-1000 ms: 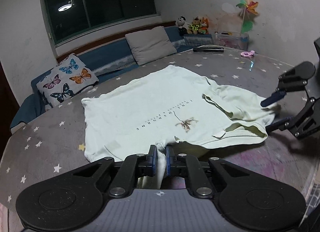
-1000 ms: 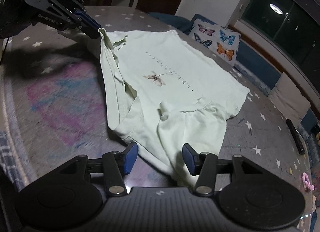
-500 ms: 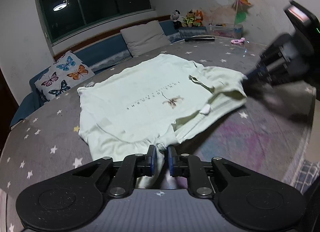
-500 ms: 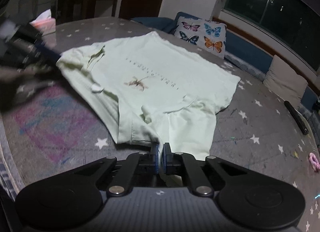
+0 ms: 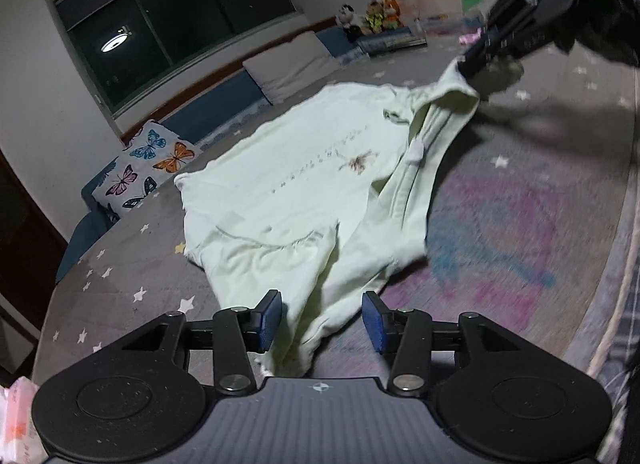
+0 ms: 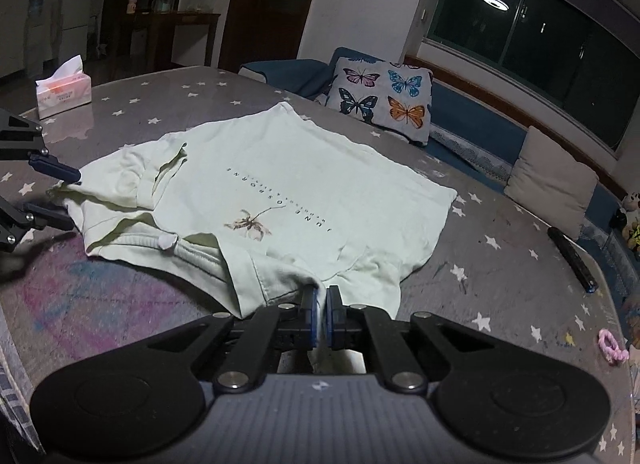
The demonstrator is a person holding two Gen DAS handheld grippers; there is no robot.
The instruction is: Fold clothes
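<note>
The pale green T-shirt [image 6: 304, 192] is lying spread on the starry grey table [image 6: 500, 288]; the right gripper [image 6: 322, 316] is pinching its near sleeve edge tight, while the left gripper [image 5: 322, 322] is gaping open over the other sleeve

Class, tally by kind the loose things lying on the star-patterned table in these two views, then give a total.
T-shirt: 1
Tissue pack: 1
Black remote-like bar: 1
Pink hair tie: 1
Total: 4
</note>
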